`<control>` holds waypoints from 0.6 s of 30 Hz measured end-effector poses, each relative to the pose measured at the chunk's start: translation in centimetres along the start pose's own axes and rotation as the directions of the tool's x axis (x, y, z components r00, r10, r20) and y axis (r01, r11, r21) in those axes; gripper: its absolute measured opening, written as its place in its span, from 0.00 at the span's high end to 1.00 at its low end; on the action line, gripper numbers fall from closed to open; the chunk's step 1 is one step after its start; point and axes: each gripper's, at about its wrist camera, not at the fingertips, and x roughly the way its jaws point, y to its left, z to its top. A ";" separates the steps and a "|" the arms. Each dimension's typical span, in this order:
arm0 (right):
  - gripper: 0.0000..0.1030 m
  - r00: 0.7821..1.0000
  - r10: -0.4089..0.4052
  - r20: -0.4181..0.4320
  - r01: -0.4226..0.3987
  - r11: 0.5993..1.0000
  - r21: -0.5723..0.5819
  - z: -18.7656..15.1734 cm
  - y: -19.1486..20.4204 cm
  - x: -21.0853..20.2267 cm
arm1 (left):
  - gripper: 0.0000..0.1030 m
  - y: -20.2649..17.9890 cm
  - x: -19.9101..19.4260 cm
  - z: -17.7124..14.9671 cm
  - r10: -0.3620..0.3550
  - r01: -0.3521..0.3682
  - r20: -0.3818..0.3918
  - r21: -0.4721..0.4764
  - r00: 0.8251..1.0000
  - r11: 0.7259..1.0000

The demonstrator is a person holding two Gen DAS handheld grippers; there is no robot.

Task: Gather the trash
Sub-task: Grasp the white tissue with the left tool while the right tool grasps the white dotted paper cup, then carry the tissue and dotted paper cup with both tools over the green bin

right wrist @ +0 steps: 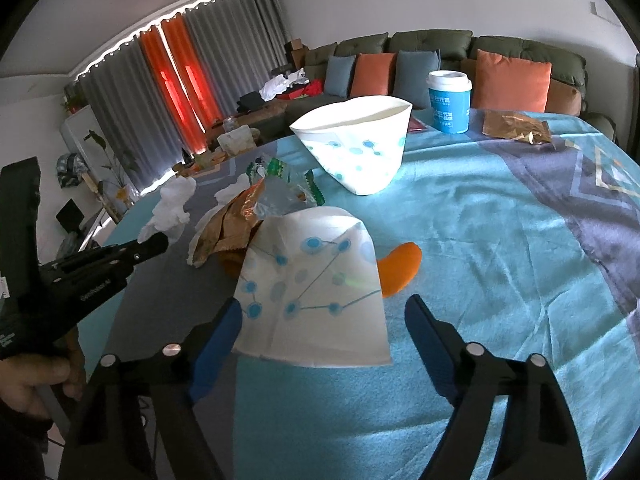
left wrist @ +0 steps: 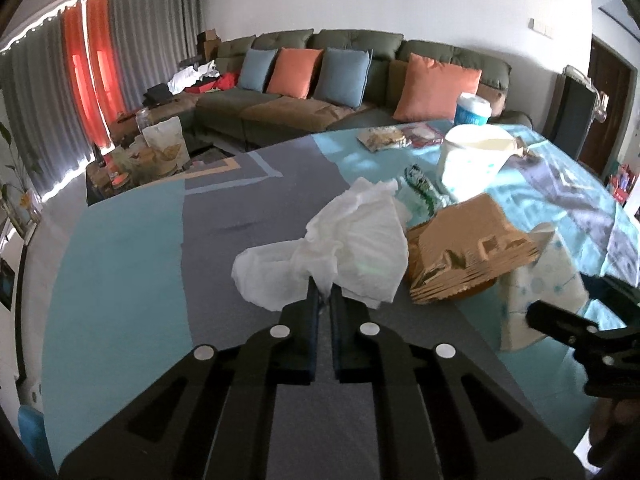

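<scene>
On the left of the table [left wrist: 120, 248], over the grey band of its teal and grey cloth, the left gripper [left wrist: 324, 300] has its jaws together, clamped on the near edge of a crumpled white tissue [left wrist: 340, 248], which spreads away from the fingertips toward the far side. Just right of the tissue lies a crushed brown paper wrapper [left wrist: 468, 248], touching it, with a green and white foil wrapper [left wrist: 420, 188] just behind the pair. Further right a paper bowl printed with blue dots lies tipped over [right wrist: 312, 280], its open rim toward the near edge; the brown wrapper sits against its left side and an orange peel [right wrist: 400, 268] shows from behind its right side. The right gripper [right wrist: 324, 320] frames this bowl's rim with its jaws apart, the left blue pad close against the rim, the right pad clear of it. Beyond, an upright bowl of the same print [right wrist: 360, 148] stands mid-table, then a blue lidded cup [right wrist: 450, 100] at the far edge, and a crumpled gold wrapper [right wrist: 516, 126] at the far right
</scene>
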 end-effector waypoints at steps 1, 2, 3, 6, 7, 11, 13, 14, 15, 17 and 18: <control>0.28 1.000 0.007 0.000 -0.007 1.000 0.005 0.0 -0.1 0.0 | 0.95 0.0 -0.3 0.0 -0.001 0.001 0.006 -0.003 1.000 1.000; 0.32 1.000 0.014 -0.001 -0.014 1.000 0.010 0.0 -0.1 0.0 | 0.95 0.0 -0.7 0.1 -0.006 0.006 0.009 -0.006 1.000 1.000; 0.36 1.000 0.023 -0.002 -0.023 1.000 0.015 -0.1 -0.2 -0.1 | 0.95 0.0 -0.9 0.1 -0.004 0.004 0.014 -0.008 1.000 1.000; 0.49 0.999 0.055 0.000 -0.055 0.998 0.034 0.0 -0.3 -0.3 | 0.95 0.0 -1.7 0.1 -0.006 0.007 0.026 -0.014 1.000 1.000; 0.52 0.998 0.069 0.004 -0.069 0.997 0.044 0.0 -0.5 -0.5 | 0.95 -0.1 -1.9 0.1 -0.006 0.006 0.029 -0.016 1.000 1.000; 0.66 0.994 0.103 0.028 -0.105 0.993 0.056 0.1 -0.8 -1.4 | 0.95 0.1 -3.1 -0.1 -0.005 0.006 0.041 -0.021 0.999 1.000; 0.68 0.993 0.111 0.035 -0.112 0.992 0.057 0.0 -0.9 -1.7 | 0.95 0.1 -3.5 -0.1 -0.006 0.007 0.045 -0.024 0.999 1.000; 0.72 0.992 0.119 0.043 -0.122 0.991 0.061 0.0 -0.9 -2.0 | 0.95 0.1 -3.7 -0.2 -0.005 0.006 0.047 -0.026 0.999 1.000; 0.76 0.990 0.131 0.051 -0.135 0.989 0.067 -0.1 -1.0 -2.2 | 0.95 0.1 -3.9 -0.3 -0.005 0.007 0.052 -0.029 0.999 1.000; 0.79 0.988 0.137 0.066 -0.141 0.988 0.070 -0.1 -1.1 -2.7 | 0.95 0.1 -4.6 -0.3 -0.008 0.010 0.063 -0.036 0.998 0.999; 0.80 0.988 0.138 0.073 -0.143 0.987 0.072 -0.1 -1.2 -3.0 | 0.95 0.2 -4.9 -0.4 -0.007 0.010 0.069 -0.037 0.998 0.999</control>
